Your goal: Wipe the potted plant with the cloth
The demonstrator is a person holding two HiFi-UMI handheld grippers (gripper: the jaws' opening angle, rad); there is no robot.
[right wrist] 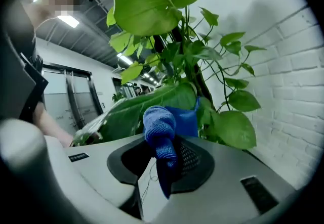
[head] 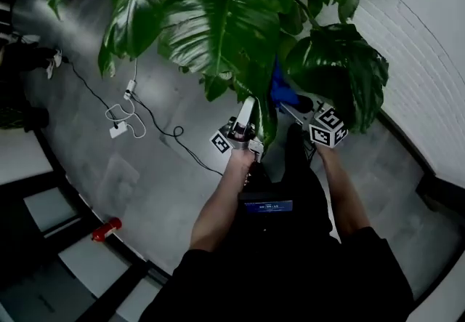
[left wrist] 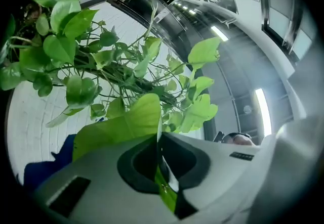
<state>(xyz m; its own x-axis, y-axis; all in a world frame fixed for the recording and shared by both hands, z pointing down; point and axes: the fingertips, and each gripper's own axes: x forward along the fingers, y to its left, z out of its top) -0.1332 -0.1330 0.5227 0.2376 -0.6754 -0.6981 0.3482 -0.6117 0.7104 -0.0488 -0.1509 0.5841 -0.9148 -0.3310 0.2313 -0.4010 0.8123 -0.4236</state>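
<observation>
Dark clothing [head: 290, 277] of the person fills the bottom of the head view, closest of all. A small dark box with a blue lit strip [head: 268, 206] sits on it. Two bare forearms [head: 220, 206] reach out from the sleeves, one to each tool.

Next come two claws. The left claw [left wrist: 161, 165] is pressed together on one big light green leaf [left wrist: 121, 127]. The edge of the leaf runs down between the two dark pads. The right claw [right wrist: 164, 160] is pinching the blue knitted cloth [right wrist: 159, 127]. It bunches up above the pads and hangs a little way below them. Each claw carries one white cube with black square markers [head: 328, 127], so that makes two cubes.

The cloth is just in front of a big dark green leaf [right wrist: 147, 109]. Whether it touches that leaf I cannot tell.

One tall green plant with big shiny leaves [head: 218, 15] spreads over both claws and covers the top of the head view.

Under the plant is a smooth grey floor [head: 145, 182]. On it lie one thin black cable [head: 190, 155] and some white cords with two small white plug blocks [head: 118, 131]. One small red thing [head: 106, 229] lies at the dark edge of the floor on the left.

Behind the plant, on the right, stands a white brick wall [head: 429, 59]. High up, in the left gripper view, two long bright ceiling lamps [left wrist: 263, 112] shine.
</observation>
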